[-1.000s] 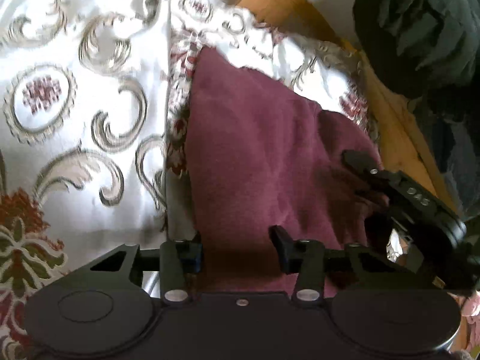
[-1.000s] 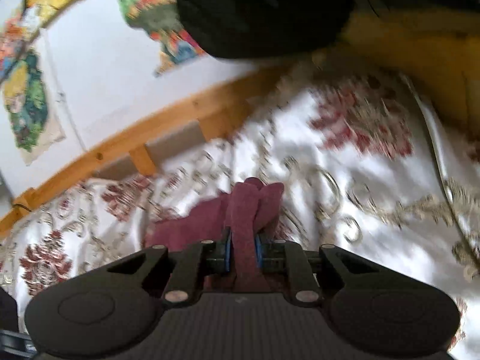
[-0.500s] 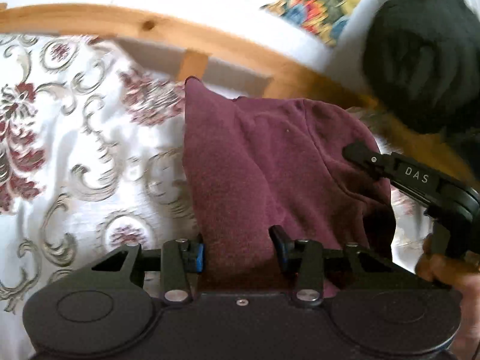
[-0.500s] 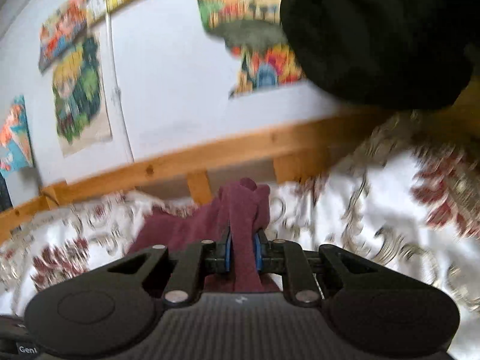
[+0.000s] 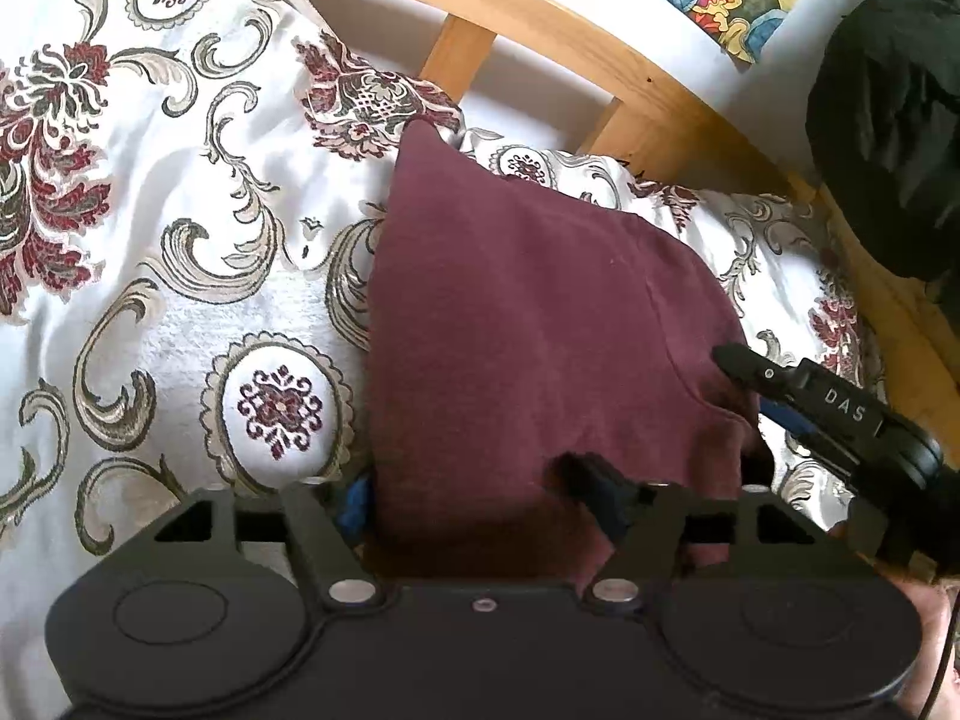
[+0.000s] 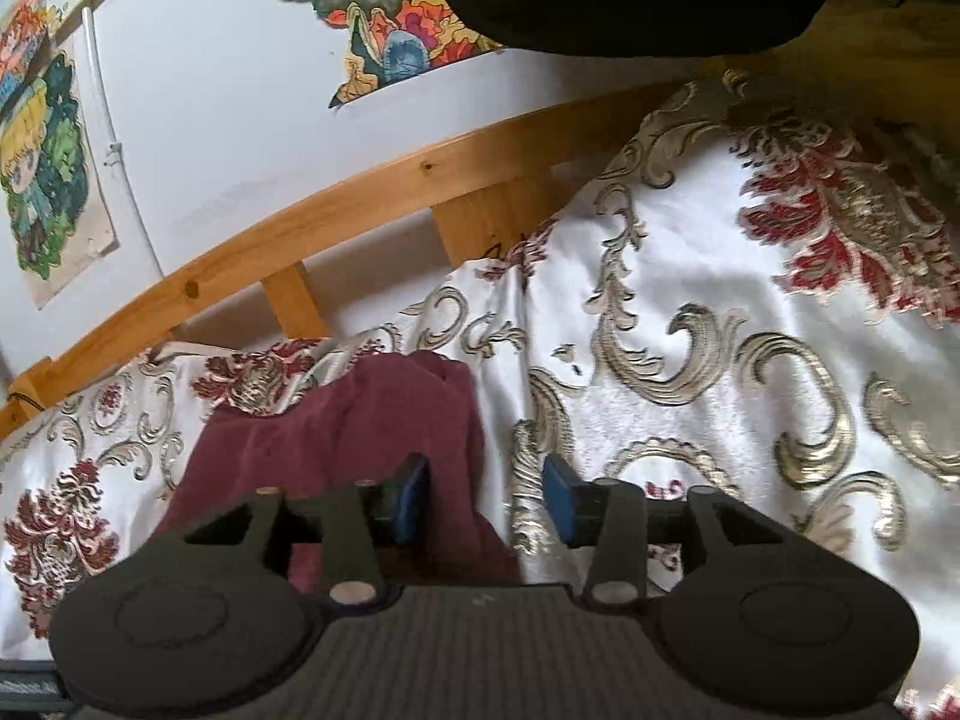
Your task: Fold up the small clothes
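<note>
A maroon garment point(image 5: 516, 324) lies folded on the patterned bedspread point(image 5: 180, 240), one corner pointing at the wooden rail. My left gripper point(image 5: 474, 480) straddles its near edge; the jaws are opening and the cloth lies slack between them. My right gripper point(image 5: 756, 390) reaches in from the right at the garment's right corner. In the right wrist view the right gripper point(image 6: 486, 480) is opening too. The maroon garment point(image 6: 336, 420) rests against the left blue pad point(image 6: 411, 498), and a gap shows before the right pad point(image 6: 561, 498).
A wooden bed rail point(image 5: 540, 18) with slats runs behind the bedspread. Above it is a white wall with colourful posters point(image 6: 48, 168). A black bulky cloth point(image 5: 882, 138) hangs at the upper right. A hand point(image 5: 924, 612) holds the right gripper.
Both pairs of jaws have spread apart. The right gripper has let go of the pinched maroon fold, which has sunk onto the bedspread. The left wrist view has tipped up toward the rail.
</note>
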A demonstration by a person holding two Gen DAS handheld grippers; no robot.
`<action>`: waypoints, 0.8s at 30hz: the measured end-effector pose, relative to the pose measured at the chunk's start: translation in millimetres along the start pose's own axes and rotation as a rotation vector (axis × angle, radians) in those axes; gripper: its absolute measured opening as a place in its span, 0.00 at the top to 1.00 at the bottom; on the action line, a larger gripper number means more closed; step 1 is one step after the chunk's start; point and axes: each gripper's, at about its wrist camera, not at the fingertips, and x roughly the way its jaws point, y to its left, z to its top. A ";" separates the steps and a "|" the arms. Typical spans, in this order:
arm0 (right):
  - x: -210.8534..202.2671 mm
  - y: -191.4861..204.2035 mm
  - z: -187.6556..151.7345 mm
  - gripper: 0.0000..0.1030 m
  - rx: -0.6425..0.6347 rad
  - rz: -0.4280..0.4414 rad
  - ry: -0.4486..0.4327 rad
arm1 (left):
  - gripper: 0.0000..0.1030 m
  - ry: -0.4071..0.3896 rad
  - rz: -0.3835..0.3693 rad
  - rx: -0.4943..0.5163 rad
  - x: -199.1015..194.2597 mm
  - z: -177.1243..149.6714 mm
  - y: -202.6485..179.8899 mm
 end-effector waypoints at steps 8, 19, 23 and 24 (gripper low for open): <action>-49.0 10.4 7.4 0.11 -0.018 -0.040 -0.081 | 0.04 -0.052 0.004 0.069 -27.7 2.3 -18.2; -151.1 50.1 12.6 0.01 -0.126 -0.024 -0.256 | 0.01 -0.221 0.039 0.272 -116.4 -4.8 -58.8; -185.4 59.5 5.5 0.00 -0.174 -0.037 -0.304 | 0.01 -0.259 0.049 0.280 -148.8 -11.6 -63.2; -194.1 61.1 3.3 0.00 -0.184 -0.040 -0.315 | 0.01 -0.268 0.050 0.278 -157.5 -13.4 -63.5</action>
